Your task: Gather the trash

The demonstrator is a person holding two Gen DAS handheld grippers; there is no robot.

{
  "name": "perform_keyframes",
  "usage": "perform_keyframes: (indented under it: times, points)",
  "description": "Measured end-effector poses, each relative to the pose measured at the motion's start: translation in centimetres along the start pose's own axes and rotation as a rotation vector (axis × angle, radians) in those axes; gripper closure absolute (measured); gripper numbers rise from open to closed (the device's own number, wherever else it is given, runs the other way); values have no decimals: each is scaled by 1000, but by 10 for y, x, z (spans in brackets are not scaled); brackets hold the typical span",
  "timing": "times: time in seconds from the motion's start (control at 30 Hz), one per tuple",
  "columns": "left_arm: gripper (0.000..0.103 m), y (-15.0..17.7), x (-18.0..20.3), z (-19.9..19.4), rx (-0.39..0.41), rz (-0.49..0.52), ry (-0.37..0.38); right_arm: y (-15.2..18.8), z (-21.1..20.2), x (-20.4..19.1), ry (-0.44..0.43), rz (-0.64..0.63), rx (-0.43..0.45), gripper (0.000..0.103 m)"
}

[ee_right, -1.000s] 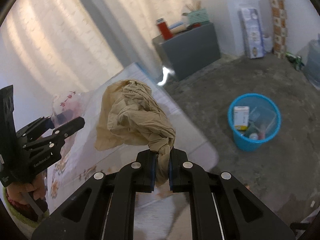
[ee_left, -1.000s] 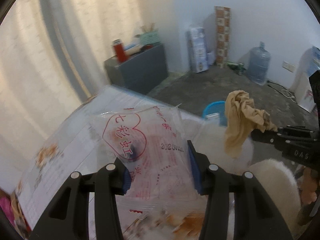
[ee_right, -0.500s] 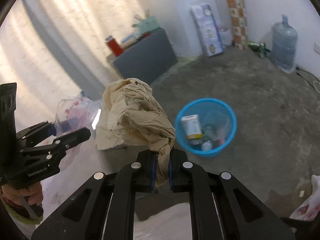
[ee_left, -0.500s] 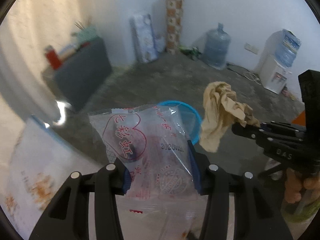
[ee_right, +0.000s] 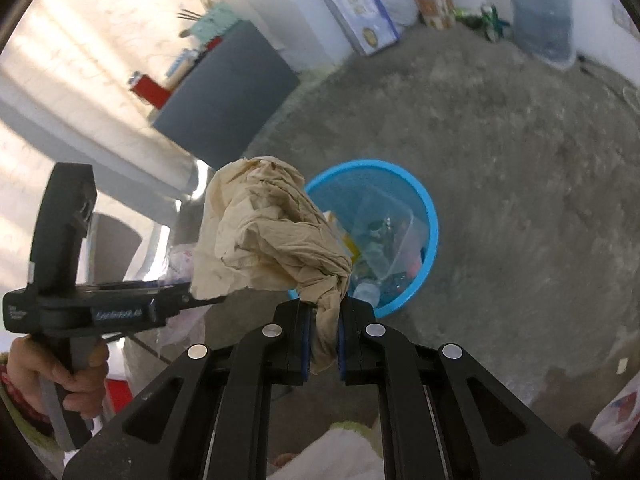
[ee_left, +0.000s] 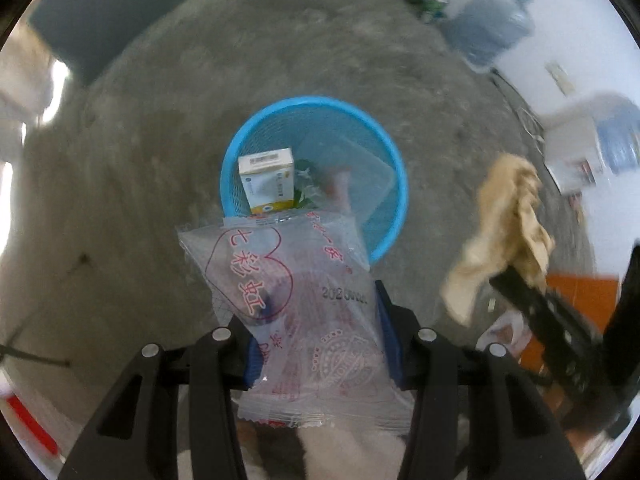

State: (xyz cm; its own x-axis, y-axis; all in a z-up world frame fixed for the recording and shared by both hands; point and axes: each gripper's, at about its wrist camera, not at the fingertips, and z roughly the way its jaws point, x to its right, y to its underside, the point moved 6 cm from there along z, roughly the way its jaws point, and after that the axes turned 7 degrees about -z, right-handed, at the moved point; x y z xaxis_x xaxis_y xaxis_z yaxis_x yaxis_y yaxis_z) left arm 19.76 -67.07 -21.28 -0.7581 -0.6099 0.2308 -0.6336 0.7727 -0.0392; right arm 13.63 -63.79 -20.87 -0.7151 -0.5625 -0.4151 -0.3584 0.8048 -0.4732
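My left gripper point(ee_left: 318, 344) is shut on a clear plastic wrapper point(ee_left: 292, 296) with red print, held above the near rim of a blue mesh bin point(ee_left: 394, 184) on the floor. My right gripper point(ee_right: 322, 344) is shut on a crumpled tan paper towel point(ee_right: 268, 240), held above and left of the bin point(ee_right: 428, 216). The towel point(ee_left: 508, 232) and the right gripper also show at the right of the left wrist view. The left gripper also shows at the left of the right wrist view point(ee_right: 176, 298). The bin holds a white box point(ee_left: 268, 180), a clear plastic tray point(ee_left: 360, 176) and other scraps.
The floor is bare grey concrete point(ee_right: 520, 160). A dark grey cabinet point(ee_right: 228, 92) stands by the curtain, with boxes and a water jug point(ee_right: 540, 12) along the far wall. Another water jug view sits top right point(ee_left: 488, 28). A plastic bag point(ee_right: 616, 412) lies at the lower right.
Both grippers swung away from the table toward the floor and now hang over the blue bin, which looms larger. Each still holds its item.
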Motion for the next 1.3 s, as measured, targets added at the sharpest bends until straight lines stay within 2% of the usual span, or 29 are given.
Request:
perform_keyframes:
  times: [0.2, 0.3, 0.47, 0.53, 0.6, 0.63, 0.83, 1.17, 1.3]
  points:
    - [57, -29, -8, 55, -84, -128, -9, -11, 42, 26, 32, 26, -64, 95]
    - [53, -37, -14, 72, -114, -175, 1, -18, 63, 37, 33, 44, -93, 94]
    - [50, -46, -12, 98, -127, -222, 3, -21, 87, 45, 6, 70, -121, 91]
    - [45, -48, -9, 104, -137, -231, 2, -21, 95, 46, -3, 79, -137, 89]
    - [36, -47, -9, 110, -151, -236, -15, -19, 104, 49, -9, 93, -163, 79]
    - [34, -47, -9, 112, -161, -238, -19, -17, 108, 50, -13, 97, -177, 69]
    - [26, -40, -16, 116, -199, -270, -9, -11, 106, 54, -3, 100, -213, 52]
    - [25, -40, -12, 99, -170, -240, -12, -12, 90, 57, 27, 111, -192, 49]
    - [25, -37, -11, 74, -139, -232, -3, -11, 70, 50, 39, 102, -176, 48]
